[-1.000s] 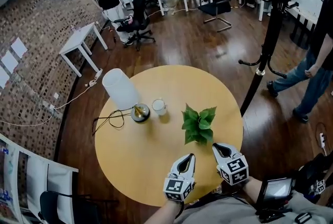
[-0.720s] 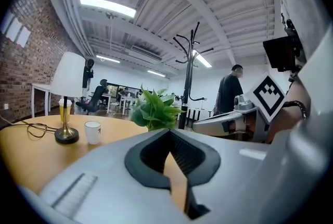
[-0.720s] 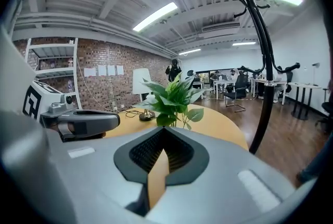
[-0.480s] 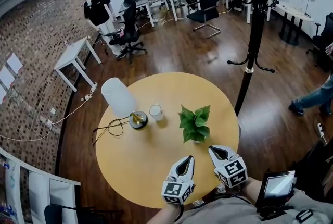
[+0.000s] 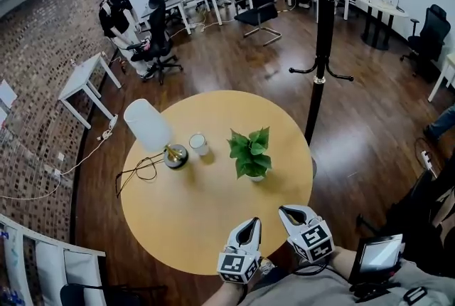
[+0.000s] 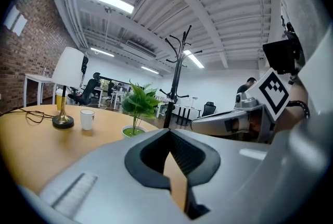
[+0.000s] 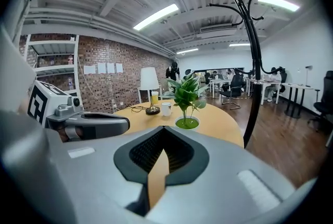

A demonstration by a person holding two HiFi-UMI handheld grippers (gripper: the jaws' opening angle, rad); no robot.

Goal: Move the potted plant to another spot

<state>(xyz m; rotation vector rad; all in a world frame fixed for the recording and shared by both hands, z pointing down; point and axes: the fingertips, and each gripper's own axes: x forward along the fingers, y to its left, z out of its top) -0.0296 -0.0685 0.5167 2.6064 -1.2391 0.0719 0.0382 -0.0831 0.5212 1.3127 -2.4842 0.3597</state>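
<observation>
In the head view, your left gripper and right gripper hover side by side at the near edge of the round yellow table, both pointing away from you toward the potted plant. The plant stands upright in its small white pot on the right half of the tabletop, well apart from both grippers, and neither touches it. To its left sits a white cup, and just left of that a lamp with a white shade and a brass base, its dark cable looped on the wood. A black coat stand rises from the floor just past the table's far right side.

In the left gripper view, your jaws are drawn together with their tips meeting; nothing sits between them, and only a sliver of tabletop shows through the slit behind the tips. Past them the plant stands a little to the left, with the cup and then the lamp further left. Your right gripper, with its marker cube, shows at the right.

In the right gripper view, the jaws are closed the same way, tips touching and nothing held. The plant is almost straight ahead, just above the tips, its pot resting on the table — the cup and lamp lie behind it to the left, the coat stand to the right, and your left gripper at the left edge
</observation>
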